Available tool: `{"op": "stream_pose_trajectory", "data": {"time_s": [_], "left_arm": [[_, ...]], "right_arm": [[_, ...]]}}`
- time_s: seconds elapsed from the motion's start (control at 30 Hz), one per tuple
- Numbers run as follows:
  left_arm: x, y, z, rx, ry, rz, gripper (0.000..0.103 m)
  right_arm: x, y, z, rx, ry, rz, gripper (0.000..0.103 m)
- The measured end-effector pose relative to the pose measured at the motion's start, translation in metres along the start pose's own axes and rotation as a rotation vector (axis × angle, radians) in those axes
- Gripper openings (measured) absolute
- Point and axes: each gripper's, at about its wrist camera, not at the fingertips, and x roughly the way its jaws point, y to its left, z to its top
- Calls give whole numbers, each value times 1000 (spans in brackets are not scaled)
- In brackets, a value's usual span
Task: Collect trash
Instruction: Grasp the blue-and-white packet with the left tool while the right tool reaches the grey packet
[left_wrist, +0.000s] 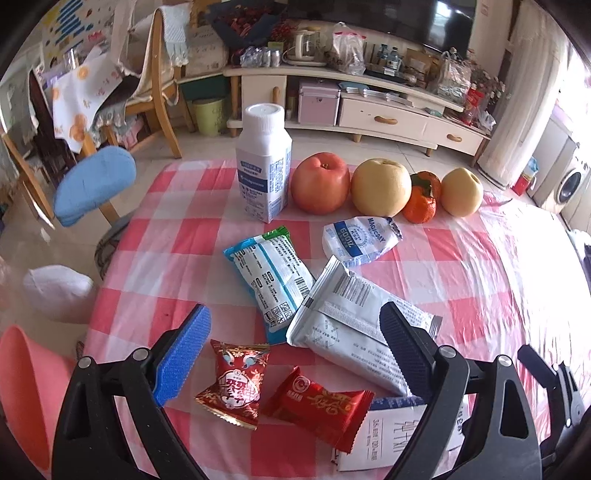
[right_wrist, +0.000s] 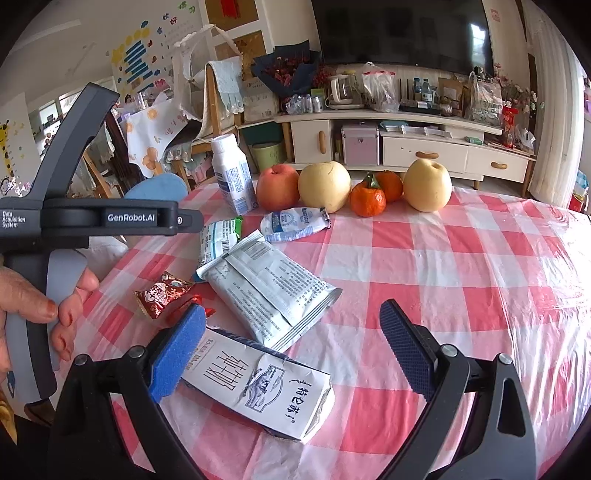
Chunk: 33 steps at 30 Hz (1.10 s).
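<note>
Trash lies on a red-checked tablecloth (left_wrist: 461, 295). My left gripper (left_wrist: 291, 350) hovers open over two red candy wrappers (left_wrist: 232, 384) (left_wrist: 321, 404), touching neither. Its dark finger crosses a grey foil wrapper (left_wrist: 354, 332). Beyond lie a blue-and-white packet (left_wrist: 273, 280) and a crumpled white pouch (left_wrist: 360, 240). A white bottle (left_wrist: 264, 166) stands upright at the back. My right gripper (right_wrist: 291, 350) is open above a flattened milk carton (right_wrist: 266, 384), its blue pad (right_wrist: 177, 354) by the carton's left edge. The grey wrapper (right_wrist: 269, 291) lies just beyond it.
An apple (left_wrist: 320, 182), two pears (left_wrist: 380, 186) and tangerines (left_wrist: 421, 201) line the table's back. A pink bin (left_wrist: 29, 398) stands off the table's left edge, near a blue chair seat (left_wrist: 96, 184). A hand (right_wrist: 33, 306) holds the left tool's handle.
</note>
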Motion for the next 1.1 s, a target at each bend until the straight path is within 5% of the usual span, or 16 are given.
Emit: {"op": "stream_pose_trajectory", "data": {"time_s": [0.77, 1.1], "left_arm": [[75, 23, 11, -257, 133, -32, 92], [110, 24, 18, -264, 175, 7, 92]], "right_arm": [[72, -2, 9, -88, 201, 175, 96], [103, 12, 11, -270, 235, 110, 96]]}}
